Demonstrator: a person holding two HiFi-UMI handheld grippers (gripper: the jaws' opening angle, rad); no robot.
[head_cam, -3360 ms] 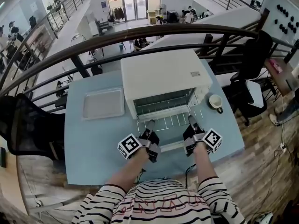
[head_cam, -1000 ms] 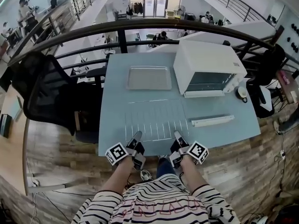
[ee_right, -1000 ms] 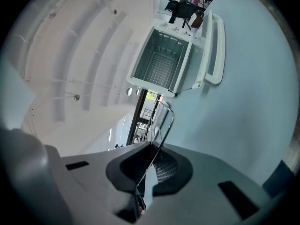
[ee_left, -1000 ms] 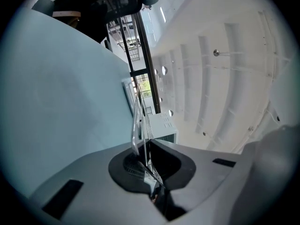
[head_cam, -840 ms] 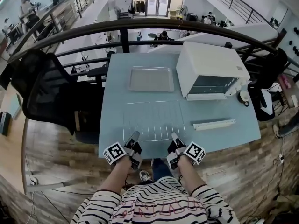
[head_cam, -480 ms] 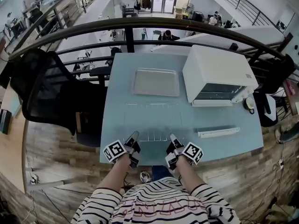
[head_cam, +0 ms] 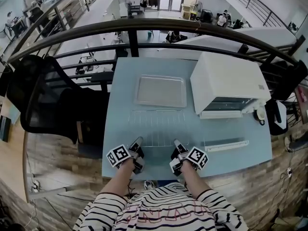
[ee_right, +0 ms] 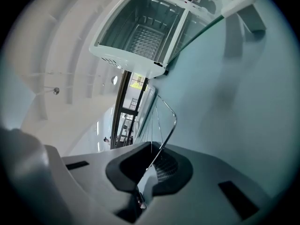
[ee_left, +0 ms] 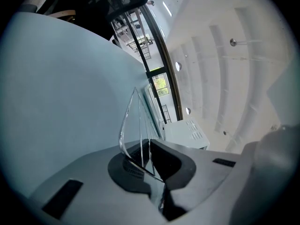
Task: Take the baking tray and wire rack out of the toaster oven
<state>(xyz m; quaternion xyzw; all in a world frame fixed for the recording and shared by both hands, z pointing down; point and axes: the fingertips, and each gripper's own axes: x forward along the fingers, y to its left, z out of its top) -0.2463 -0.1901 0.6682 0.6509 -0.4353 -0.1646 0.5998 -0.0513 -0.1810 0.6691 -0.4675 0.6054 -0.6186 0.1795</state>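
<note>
left claw point(head_cam: 138, 140) and right claw point(head_cam: 175, 143) each pinch tight on the near edge of the wire rack point(head_cam: 158, 124), which stretches over the counter point(head_cam: 120, 110); baking tray point(head_cam: 160, 91) lies just beyond, beside the toaster oven point(head_cam: 231, 81)

Two bare forearms point(head_cam: 121, 176) extend forward side by side from black-and-white striped sleeves point(head_cam: 103, 207). Each hand carries a grey-and-black two-jaw gripper bearing a black-and-white square-marker cube point(head_cam: 118, 156). The left gripper point(head_cam: 138, 140) and the right gripper point(head_cam: 174, 142) lie roughly parallel and near each other, pointing forward and slightly downward. Each has its jaws closed, pinching the near edge of the thin silver wire rack point(head_cam: 159, 128) between dark pads.
</note>
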